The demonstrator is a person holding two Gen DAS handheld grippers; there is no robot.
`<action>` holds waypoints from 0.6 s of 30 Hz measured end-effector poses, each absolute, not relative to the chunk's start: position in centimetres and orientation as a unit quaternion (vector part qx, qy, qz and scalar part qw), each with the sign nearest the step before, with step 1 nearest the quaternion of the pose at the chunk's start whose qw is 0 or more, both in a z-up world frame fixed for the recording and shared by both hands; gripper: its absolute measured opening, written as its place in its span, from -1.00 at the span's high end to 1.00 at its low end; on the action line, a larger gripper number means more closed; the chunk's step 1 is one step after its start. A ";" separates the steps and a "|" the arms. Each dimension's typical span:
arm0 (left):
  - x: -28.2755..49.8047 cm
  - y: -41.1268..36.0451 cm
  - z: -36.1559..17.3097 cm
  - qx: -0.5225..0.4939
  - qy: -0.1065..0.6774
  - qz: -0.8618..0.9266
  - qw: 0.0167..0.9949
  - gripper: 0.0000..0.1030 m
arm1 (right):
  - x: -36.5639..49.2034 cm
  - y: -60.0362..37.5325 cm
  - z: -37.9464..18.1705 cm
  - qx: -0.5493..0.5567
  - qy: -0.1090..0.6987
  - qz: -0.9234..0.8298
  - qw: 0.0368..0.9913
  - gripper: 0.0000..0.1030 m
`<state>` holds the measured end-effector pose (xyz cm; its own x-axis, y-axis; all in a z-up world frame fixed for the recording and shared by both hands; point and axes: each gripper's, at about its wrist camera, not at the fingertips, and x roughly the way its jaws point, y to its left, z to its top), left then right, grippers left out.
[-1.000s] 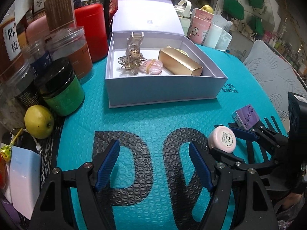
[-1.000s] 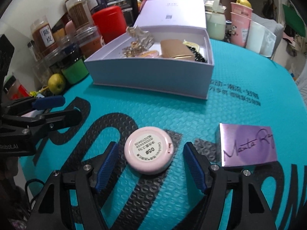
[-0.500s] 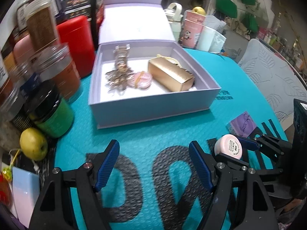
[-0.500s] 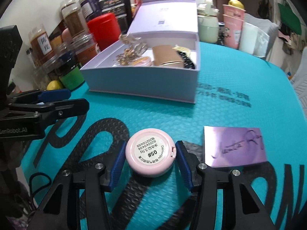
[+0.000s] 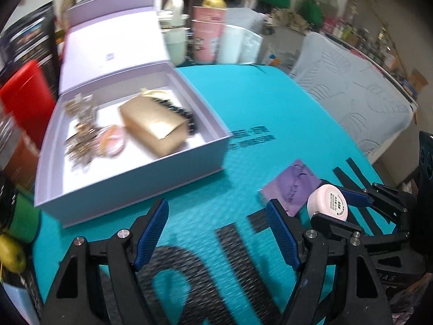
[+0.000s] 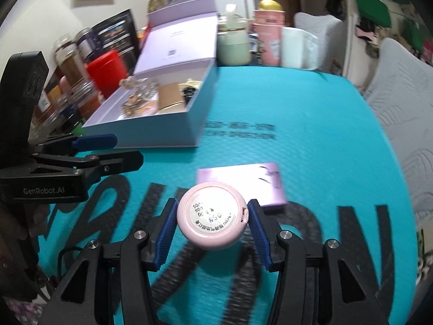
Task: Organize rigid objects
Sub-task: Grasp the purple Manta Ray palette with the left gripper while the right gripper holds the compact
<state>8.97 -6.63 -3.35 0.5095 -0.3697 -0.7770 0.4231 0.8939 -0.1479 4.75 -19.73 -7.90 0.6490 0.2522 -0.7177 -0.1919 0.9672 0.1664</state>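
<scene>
My right gripper (image 6: 212, 223) is shut on a round pink compact (image 6: 212, 220) and holds it lifted above the teal mat; it also shows in the left wrist view (image 5: 328, 202). A flat purple box (image 6: 259, 182) lies on the mat just beyond it, also seen in the left wrist view (image 5: 291, 187). The open lavender box (image 6: 162, 135) at the back left holds a gold box (image 5: 155, 127), gold trinkets (image 5: 81, 135) and a pink round item (image 5: 112, 140). My left gripper (image 5: 216, 234) is open and empty, low over the mat in front of the lavender box (image 5: 135, 189).
Jars (image 6: 67, 57), a red canister (image 6: 108, 70) and a green-lidded jar (image 5: 21, 222) line the left side. A yellow-green apple (image 5: 10, 252) lies at the left edge. Pink cups (image 6: 269, 36) and a pale kettle (image 6: 234, 46) stand at the back. A chair (image 6: 406, 86) is on the right.
My right gripper closed on the pink compact and lifted it off the mat. Both views swung to the right, and the lavender box now sits further left.
</scene>
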 end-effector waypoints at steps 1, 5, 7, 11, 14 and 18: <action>9.0 -7.4 -3.2 0.036 0.437 -0.234 0.868 -0.44 | 4.6 -20.5 -7.9 0.041 0.400 0.117 0.908 0.00; 9.3 -9.5 -3.0 0.057 0.427 -0.259 0.865 -0.44 | 4.4 -22.4 -8.0 0.053 0.401 0.099 0.909 0.00; 9.7 -10.6 -3.1 0.068 0.425 -0.274 0.860 -0.44 | 4.2 -23.5 -8.0 0.061 0.400 0.089 0.910 0.00; 10.0 -12.7 -3.5 0.092 0.414 -0.309 0.851 -0.44 | 3.9 -25.2 -8.0 0.071 0.400 0.072 0.911 0.00; 10.1 -14.4 -4.2 0.113 0.421 -0.338 0.834 -0.44 | 3.9 -26.3 -8.4 0.079 0.404 0.062 0.909 0.00; 10.2 -16.1 -5.2 0.137 0.440 -0.363 0.810 -0.44 | 4.0 -27.3 -8.9 0.091 0.410 0.053 0.906 0.00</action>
